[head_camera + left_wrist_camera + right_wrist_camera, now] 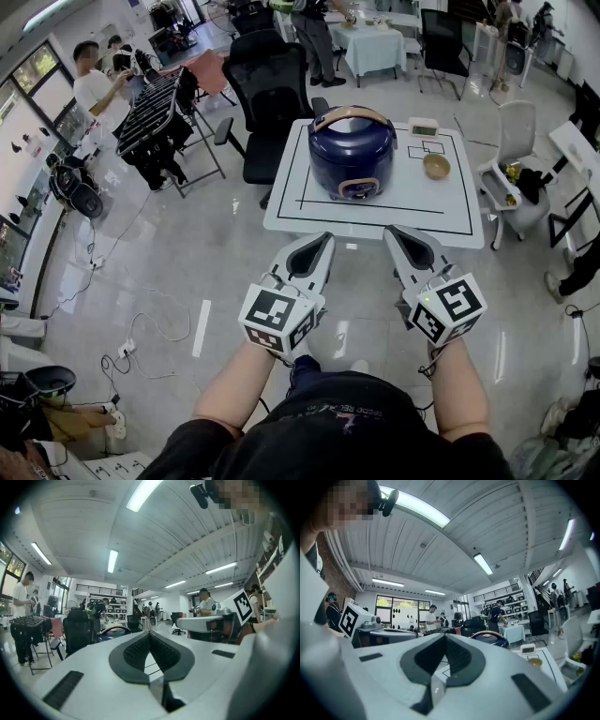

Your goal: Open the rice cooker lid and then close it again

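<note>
A dark blue rice cooker [352, 153] with a tan handle stands lid down on the white table [375, 217]. In the head view both grippers hover side by side in front of the table's near edge, apart from the cooker. My left gripper [325, 238] is shut with nothing in it. So is my right gripper [391, 232]. The left gripper view shows the shut left gripper [149, 633] and the cooker's handle [111, 629] just over its left jaw. In the right gripper view the right gripper [445, 636] has its jaws together, and the cooker [491, 639] peeks out beyond them.
A small wooden bowl [436, 166] and a little white timer [424, 127] sit on the table right of the cooker. A black office chair [271, 89] stands behind the table, a white chair [511, 159] at its right. People stand further off, at the back left.
</note>
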{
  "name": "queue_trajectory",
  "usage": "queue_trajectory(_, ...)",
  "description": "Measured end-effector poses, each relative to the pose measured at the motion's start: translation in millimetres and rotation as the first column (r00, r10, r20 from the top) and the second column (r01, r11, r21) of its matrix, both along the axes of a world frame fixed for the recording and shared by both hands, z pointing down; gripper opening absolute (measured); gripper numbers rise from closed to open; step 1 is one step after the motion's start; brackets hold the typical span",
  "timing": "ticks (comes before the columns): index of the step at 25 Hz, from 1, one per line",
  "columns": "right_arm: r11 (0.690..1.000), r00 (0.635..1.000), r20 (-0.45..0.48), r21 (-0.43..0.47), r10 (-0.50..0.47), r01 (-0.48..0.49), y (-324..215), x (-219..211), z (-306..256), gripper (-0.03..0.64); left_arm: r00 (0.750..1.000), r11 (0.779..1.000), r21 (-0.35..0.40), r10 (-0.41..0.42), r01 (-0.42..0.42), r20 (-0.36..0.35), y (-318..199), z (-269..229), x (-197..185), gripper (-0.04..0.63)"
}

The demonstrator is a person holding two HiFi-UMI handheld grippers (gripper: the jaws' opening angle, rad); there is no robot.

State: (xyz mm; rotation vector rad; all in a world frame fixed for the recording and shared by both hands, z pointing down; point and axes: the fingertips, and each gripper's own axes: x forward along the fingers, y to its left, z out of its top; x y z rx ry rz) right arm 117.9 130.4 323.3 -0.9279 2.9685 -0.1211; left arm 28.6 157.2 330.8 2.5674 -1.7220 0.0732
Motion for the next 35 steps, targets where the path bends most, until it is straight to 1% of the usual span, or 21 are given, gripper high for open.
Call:
queue_trajectory(10,1.0,1.0,0.022,-0.001,-0.016,0.016,-6,-6,-4,0.0,1.0,1.0,-0.007,-0.012,0.012,-0.018,-6,1,-7,0.003)
queue_trajectory(19,1.0,0.999,0.051,0.008,0.016,-0.016,-26,-20,-3,0.0,0.999,0.999,-0.001,-0.04,0.04,-0.026,-23,4,-32,0.005)
queue_trajectory(21,1.0,0.998,0.065,0.005,0.016,-0.016,-28,-24,-4,0.028,0.999,0.999,-0.003,-0.037,0.037,-0.028,-26,5,-38,0.01)
queue_trajectory(22,1.0,0.997,0.076,0.0,0.016,-0.016,-29,-27,-5,0.058,0.999,1.0,-0.005,-0.03,0.03,-0.028,-27,6,-41,0.024)
queue_trajectory(23,1.0,0.996,0.093,-0.009,0.018,-0.017,-31,-29,-6,0.098,0.999,1.0,-0.007,-0.021,0.02,-0.028,-29,6,-43,0.061)
queue_trajectory(25,0.999,0.99,0.137,-0.045,0.03,-0.024,-38,-33,-11,0.173,1.0,1.0,-0.007,-0.002,0.002,-0.019,-34,7,-48,0.209)
queue_trajectory(26,0.997,0.987,0.157,-0.066,0.039,-0.029,-43,-34,-12,0.189,1.0,1.0,-0.005,0.006,-0.006,-0.012,-37,6,-51,0.254)
queue_trajectory(27,0.996,0.984,0.172,-0.083,0.048,-0.034,-49,-36,-14,0.193,1.0,1.0,-0.003,0.013,-0.013,-0.006,-40,6,-54,0.272)
queue_trajectory(29,0.994,0.981,0.184,-0.1,0.066,-0.048,-58,-41,-15,0.201,1.0,1.0,0.002,0.026,-0.026,-0.001,-46,6,-62,0.288)
queue_trajectory(35,0.989,0.979,0.166,-0.109,0.114,-0.097,-82,-66,-16,0.201,0.998,0.999,0.005,0.054,-0.054,-0.019,-68,5,-96,0.296)
